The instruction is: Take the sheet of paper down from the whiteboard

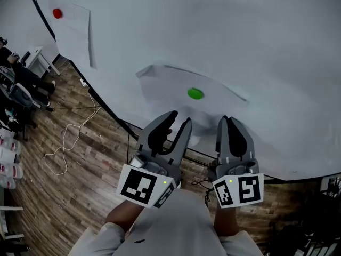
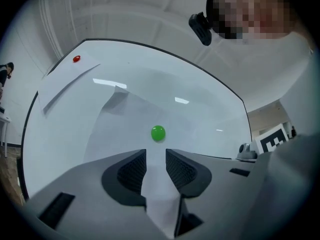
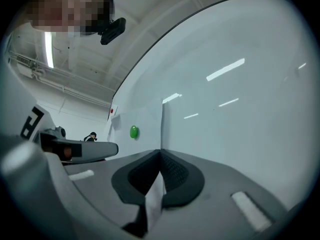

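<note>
Glossy whiteboard [image 1: 256,36] fills the head view, with wood-plank floor [image 1: 80,137] at 8 o'clock. A curled sheet of paper [image 1: 165,87] hangs under a round green magnet [image 1: 195,94]. Black-and-white square markers [image 1: 139,186] cover the grippers' cubes.

Left gripper view: the left gripper [image 2: 156,159] has ribbed dark pads [image 2: 132,171] narrowly apart, with the sheet's lower edge loose between them.

Right gripper view: the right gripper [image 3: 160,159] pinches the sheet's edge, and the magnet sits at 10 o'clock.

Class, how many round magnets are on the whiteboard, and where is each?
2. The red magnet pins the upper-left sheet at its corner; the green magnet sits on the middle sheet. More may lie outside the views.
</note>
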Demonstrator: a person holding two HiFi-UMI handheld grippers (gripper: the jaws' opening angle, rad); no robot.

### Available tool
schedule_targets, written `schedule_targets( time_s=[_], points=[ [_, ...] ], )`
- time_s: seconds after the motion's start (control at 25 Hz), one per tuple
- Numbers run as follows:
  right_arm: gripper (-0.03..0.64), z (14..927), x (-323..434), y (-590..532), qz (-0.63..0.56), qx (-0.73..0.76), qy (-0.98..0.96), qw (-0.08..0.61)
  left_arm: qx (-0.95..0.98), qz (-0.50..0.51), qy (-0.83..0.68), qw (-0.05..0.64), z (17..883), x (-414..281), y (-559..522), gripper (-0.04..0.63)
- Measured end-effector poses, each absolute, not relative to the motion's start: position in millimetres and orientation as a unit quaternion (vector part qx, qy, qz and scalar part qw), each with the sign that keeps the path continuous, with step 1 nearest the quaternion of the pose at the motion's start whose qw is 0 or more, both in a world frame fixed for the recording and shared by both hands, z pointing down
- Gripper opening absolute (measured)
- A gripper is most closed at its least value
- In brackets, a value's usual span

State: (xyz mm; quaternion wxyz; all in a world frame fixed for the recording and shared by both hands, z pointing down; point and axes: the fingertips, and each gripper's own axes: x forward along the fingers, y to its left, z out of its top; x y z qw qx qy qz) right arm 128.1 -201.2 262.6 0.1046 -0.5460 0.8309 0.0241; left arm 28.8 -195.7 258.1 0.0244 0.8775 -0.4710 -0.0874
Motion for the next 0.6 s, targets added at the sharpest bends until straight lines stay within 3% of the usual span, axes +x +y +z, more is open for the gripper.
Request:
schedule_targets(
  time_s=[0.6],
  points=[
    [0.010, 262.8, 128.0, -201.5, 0.021, -0.550, 0.829, 0.098, 0.864, -0.101, -0.493, -0.007, 224.1, 40.2, -214.7, 0.155]
  ],
)
